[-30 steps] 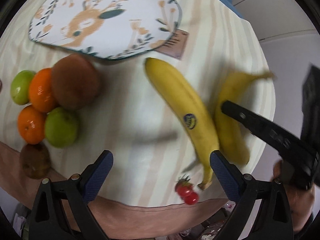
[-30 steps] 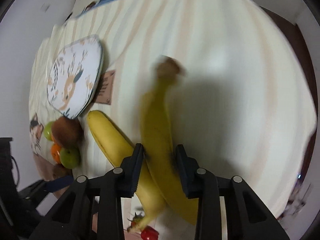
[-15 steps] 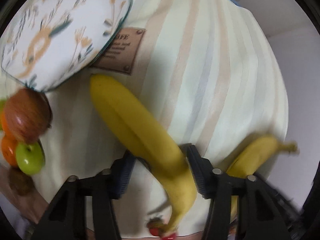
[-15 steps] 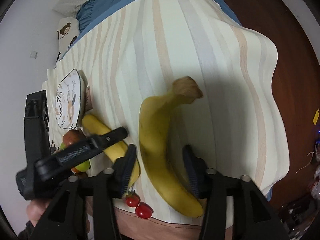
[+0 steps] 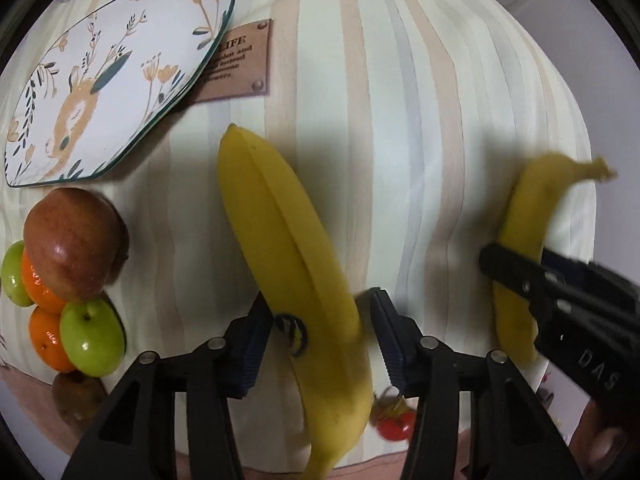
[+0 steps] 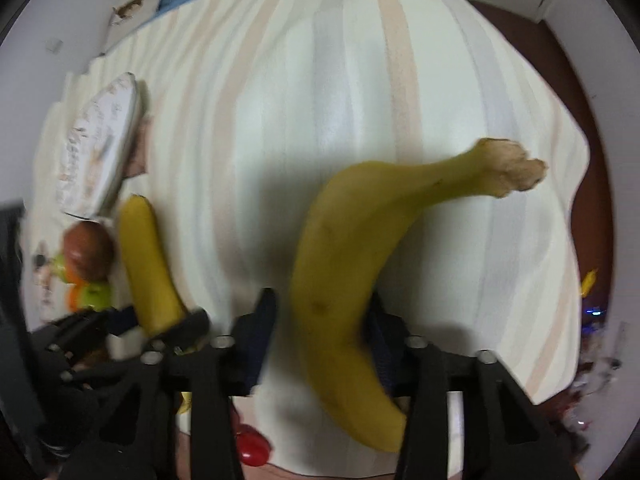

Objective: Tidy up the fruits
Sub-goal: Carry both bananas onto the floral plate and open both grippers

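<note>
Striped cloth covers the surface (image 5: 400, 120). 2 bananas lie on it, well apart, roughly parallel. Stickered banana (image 5: 288, 248): blunt tip toward the plate (image 5: 112, 80), left tool (image 5: 320, 340) closing around its stem half, pads beside the skin, contact unclear. Curved banana (image 6: 348, 264): stem up-right, right tool (image 6: 320, 344) closing at mid-belly. Both probably light, soft-skinned, bruisable; hold mid-body, gently.

Probably a home: striped tablecloth (image 5: 400, 120), deer-patterned plate (image 5: 112, 80), piled fruit (image 5: 72, 272).
</note>
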`<action>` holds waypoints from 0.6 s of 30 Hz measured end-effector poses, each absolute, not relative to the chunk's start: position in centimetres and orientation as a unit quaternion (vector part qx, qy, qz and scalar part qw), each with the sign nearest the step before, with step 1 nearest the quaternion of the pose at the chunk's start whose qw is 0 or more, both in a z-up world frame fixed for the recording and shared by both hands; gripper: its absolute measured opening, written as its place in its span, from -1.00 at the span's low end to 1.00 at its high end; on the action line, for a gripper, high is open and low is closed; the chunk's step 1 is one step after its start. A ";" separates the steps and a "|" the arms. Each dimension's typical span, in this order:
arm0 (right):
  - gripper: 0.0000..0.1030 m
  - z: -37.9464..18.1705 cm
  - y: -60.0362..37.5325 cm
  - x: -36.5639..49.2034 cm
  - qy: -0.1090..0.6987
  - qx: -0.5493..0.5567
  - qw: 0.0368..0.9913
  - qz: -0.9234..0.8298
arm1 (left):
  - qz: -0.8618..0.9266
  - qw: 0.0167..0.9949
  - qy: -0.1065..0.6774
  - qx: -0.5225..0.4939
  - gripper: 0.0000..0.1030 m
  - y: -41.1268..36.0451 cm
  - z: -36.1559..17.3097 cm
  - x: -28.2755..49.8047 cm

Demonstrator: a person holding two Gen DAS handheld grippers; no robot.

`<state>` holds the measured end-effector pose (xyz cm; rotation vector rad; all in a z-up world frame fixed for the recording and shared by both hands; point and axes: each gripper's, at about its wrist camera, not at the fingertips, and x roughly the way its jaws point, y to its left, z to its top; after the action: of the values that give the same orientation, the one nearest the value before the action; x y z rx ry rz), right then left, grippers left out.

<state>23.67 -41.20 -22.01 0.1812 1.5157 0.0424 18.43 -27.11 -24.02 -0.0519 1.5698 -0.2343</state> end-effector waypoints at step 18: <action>-0.29 -13.9 -43.5 20.8 0.623 0.198 0.756 0.021 | -0.135 0.750 0.644 -0.073 -0.38 -22.4 -6.9 17.6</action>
<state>20.77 -43.52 -13.89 0.4309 1.3584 0.0455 17.59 -22.40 -6.86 -0.1603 1.4072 -0.2951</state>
